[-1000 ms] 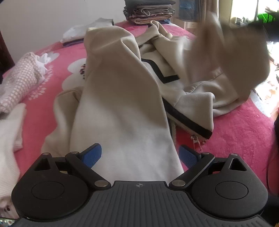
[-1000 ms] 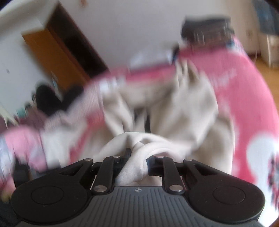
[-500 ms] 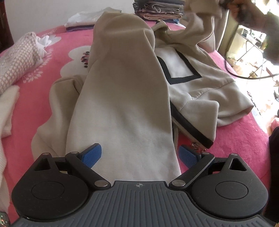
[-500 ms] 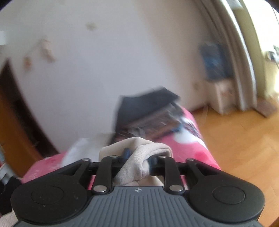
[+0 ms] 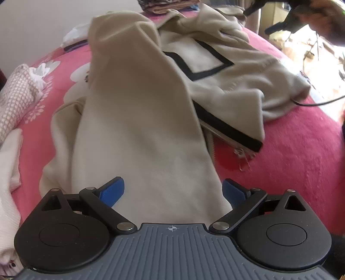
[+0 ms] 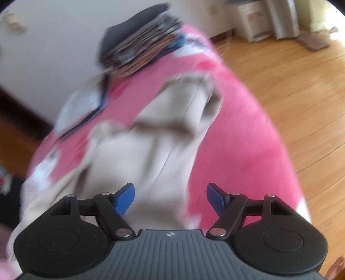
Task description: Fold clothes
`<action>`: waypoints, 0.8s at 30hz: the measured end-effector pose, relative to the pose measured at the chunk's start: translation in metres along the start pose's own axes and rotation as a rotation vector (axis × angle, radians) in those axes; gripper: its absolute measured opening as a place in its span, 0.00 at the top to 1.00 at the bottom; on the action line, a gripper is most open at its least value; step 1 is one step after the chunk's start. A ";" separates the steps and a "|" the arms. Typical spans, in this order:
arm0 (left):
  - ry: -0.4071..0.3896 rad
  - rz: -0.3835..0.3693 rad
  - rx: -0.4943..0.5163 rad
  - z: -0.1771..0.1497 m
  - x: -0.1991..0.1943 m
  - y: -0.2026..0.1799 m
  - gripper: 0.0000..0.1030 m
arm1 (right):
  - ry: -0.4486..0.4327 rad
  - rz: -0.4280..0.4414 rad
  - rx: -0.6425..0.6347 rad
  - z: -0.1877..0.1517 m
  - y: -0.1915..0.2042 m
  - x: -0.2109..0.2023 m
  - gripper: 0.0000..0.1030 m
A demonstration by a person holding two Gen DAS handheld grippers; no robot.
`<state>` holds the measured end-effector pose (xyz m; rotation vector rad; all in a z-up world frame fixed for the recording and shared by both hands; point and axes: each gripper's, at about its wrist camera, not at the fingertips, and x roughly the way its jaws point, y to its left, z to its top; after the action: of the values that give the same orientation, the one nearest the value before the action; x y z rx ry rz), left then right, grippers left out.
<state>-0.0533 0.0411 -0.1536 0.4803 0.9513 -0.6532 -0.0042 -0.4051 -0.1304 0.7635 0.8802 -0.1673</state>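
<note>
Left wrist view.
- Left claw (image 5: pixel 173 190): blue pads (image 5: pixel 112 190) spread wide. A broad fold of the beige jacket (image 5: pixel 138 120) runs between the pads and under the claw body; neither pad presses it closed, so nothing is clamped.
- Beige jacket: spread over the pink bedspread (image 5: pixel 291 155), filling the centre of the frame. Black trim forms an angular outline upper centre, and a black-edged hem with a zipper (image 5: pixel 242 150) lies right of centre.
- Pink-and-white knit garment (image 5: pixel 15 101): left edge, on the bedspread, apart from the jacket.
- White garment (image 5: pixel 8 183): lower left edge.
- Stack of folded clothes (image 5: pixel 170 5): top centre, cut by the frame edge.
- Right claw device with a hand: dark, blurred shape in the upper right corner; details cannot be told.

Right wrist view (blurred).
- Right claw (image 6: pixel 170 199): blue pads (image 6: pixel 125 200) well apart, holding nothing. The beige jacket (image 6: pixel 155 150) lies below and ahead, in the gap as seen from the camera; contact cannot be told.
- Pink bedspread (image 6: pixel 237 150): carries the jacket, centre to right.
- Stack of folded clothes (image 6: pixel 140 41): upper centre, on the bed's far end, near the white wall.
- Wooden floor (image 6: pixel 291 86): right side of the frame.
</note>
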 end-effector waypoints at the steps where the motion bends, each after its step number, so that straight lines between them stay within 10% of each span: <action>1: 0.009 0.001 0.007 0.000 0.001 -0.003 0.04 | 0.021 0.044 -0.013 -0.011 0.001 -0.011 0.26; 6: 0.061 -0.010 0.006 -0.002 0.010 -0.018 0.04 | 0.159 0.234 -0.084 -0.082 0.012 -0.040 0.21; 10: 0.086 0.080 0.044 -0.004 0.020 -0.030 0.13 | 0.206 0.199 -0.123 -0.134 0.011 -0.036 0.21; 18: 0.050 0.053 -0.080 -0.010 0.003 -0.015 0.74 | 0.243 0.207 -0.032 -0.180 -0.017 -0.021 0.21; 24: 0.039 0.030 -0.263 -0.014 -0.013 0.009 0.96 | 0.241 0.250 -0.001 -0.182 -0.029 -0.020 0.21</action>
<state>-0.0609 0.0605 -0.1485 0.2741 1.0476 -0.4838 -0.1447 -0.3081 -0.2029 0.8975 1.0028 0.1498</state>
